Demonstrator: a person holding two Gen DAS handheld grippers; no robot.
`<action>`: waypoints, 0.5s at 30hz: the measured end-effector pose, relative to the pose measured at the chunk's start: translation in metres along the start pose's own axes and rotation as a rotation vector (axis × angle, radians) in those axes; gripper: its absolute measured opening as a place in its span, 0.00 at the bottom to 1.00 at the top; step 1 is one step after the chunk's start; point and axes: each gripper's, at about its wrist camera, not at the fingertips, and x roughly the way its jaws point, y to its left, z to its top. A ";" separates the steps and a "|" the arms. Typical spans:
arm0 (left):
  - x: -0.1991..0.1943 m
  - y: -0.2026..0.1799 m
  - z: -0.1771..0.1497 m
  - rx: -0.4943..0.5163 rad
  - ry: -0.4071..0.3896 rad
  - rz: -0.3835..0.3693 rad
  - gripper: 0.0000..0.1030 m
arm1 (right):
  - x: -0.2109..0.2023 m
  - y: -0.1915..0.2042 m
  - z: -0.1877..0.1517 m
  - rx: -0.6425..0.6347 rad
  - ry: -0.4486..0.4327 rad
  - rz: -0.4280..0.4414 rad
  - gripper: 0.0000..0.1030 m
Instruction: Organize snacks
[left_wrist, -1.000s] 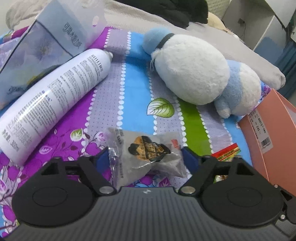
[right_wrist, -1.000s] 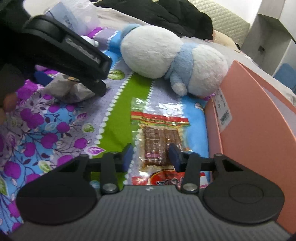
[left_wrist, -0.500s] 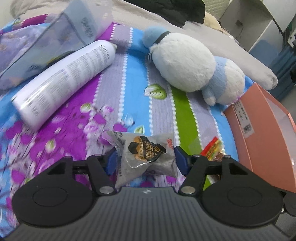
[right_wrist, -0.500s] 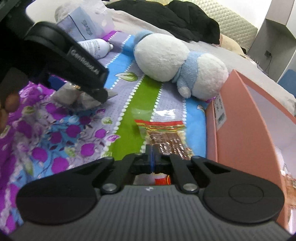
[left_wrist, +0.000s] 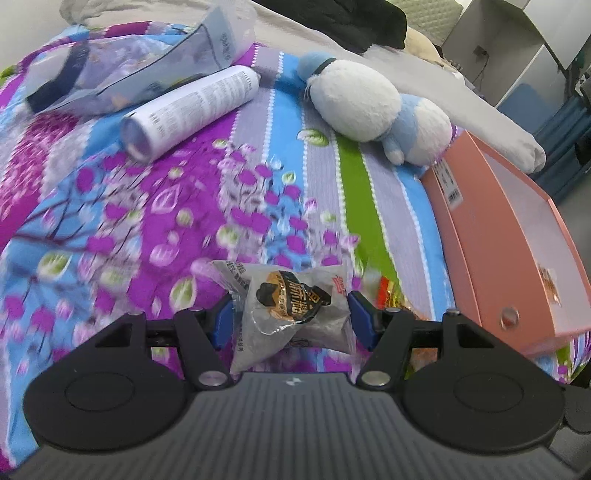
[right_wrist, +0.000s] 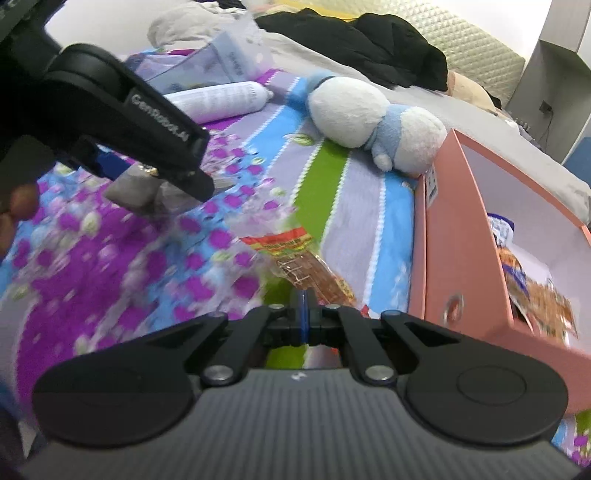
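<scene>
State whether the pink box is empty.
Not empty: the right wrist view shows snack packets lying inside the open pink box.

The sheet (left_wrist: 155, 206) is patterned with purple blossoms on blue, then striped in lilac, blue and green, edged with white dots. The plush (left_wrist: 373, 107) is coloured white and pale blue. The box (right_wrist: 454, 236) is coloured salmon pink outside and white inside. The bottle (left_wrist: 192, 110) is white with dark print. The packet (left_wrist: 291, 314) is grey-clear with a black and orange label. The wafer pack (right_wrist: 306, 262) is coloured red, yellow and brown.
</scene>
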 end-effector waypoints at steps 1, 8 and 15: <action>-0.005 0.001 -0.006 -0.005 0.001 0.006 0.66 | -0.006 0.003 -0.005 -0.002 0.000 0.006 0.03; -0.031 0.004 -0.044 0.006 0.020 0.047 0.66 | -0.041 0.022 -0.033 -0.012 0.000 0.055 0.03; -0.049 0.002 -0.056 0.000 0.009 0.069 0.66 | -0.054 0.016 -0.041 0.035 -0.046 0.097 0.05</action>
